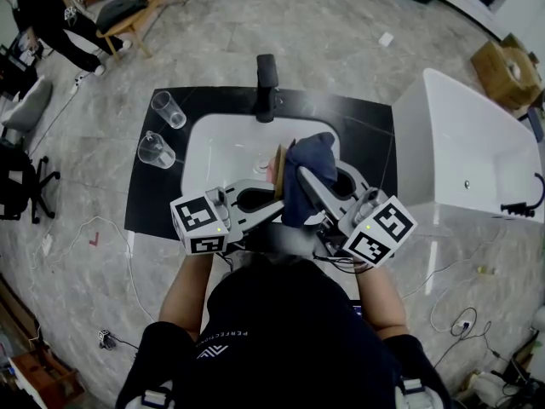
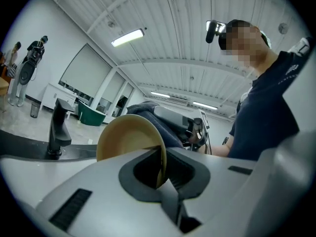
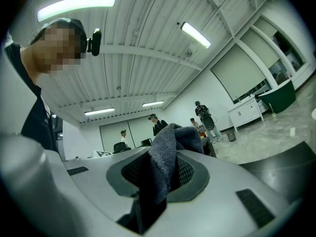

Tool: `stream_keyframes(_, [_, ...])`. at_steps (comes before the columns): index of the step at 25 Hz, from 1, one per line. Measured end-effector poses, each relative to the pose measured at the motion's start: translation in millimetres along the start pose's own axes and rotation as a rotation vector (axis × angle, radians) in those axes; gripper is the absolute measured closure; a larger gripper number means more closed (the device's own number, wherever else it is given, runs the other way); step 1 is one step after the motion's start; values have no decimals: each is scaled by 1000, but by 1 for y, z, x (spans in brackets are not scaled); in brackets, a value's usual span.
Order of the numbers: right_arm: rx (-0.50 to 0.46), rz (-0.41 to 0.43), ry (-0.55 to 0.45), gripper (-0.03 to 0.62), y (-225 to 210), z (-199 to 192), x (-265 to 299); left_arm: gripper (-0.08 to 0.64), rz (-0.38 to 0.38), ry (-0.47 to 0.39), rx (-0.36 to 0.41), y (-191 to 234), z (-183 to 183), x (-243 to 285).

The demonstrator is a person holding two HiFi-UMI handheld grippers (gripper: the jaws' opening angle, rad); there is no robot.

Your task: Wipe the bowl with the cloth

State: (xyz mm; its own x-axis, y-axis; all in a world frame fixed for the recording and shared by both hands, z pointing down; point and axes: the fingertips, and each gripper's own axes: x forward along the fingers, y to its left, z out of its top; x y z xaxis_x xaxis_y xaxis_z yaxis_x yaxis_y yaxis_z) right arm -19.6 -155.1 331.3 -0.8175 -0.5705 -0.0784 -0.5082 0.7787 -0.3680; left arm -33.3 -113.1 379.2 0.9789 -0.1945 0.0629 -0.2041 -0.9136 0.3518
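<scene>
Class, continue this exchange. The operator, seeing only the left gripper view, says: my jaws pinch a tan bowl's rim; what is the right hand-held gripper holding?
Observer: The right hand-held gripper is shut on a dark blue cloth.
Operator: What lies beneath the bowl?
Observer: A white sink basin; the bowl is held on edge above it.
Operator: Anything beside the sink?
Observer: Two clear glasses on the dark counter, at its left in the head view.
</scene>
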Motion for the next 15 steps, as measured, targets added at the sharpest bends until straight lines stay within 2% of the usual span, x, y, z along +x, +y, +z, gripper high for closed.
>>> stream_keyframes(4, [-86,-44,35,499,-6,-5,-1,545,-3,20,38,-4,1,1])
stream_keyframes(8, [-53,-57,12,499,-13,0,-5,546,-23,-50,28,-5,12,-3])
stream_keyframes(15, [-19,-97,-6,499,-21,-1,-6,546,-18,-112,34,-4,23,-10])
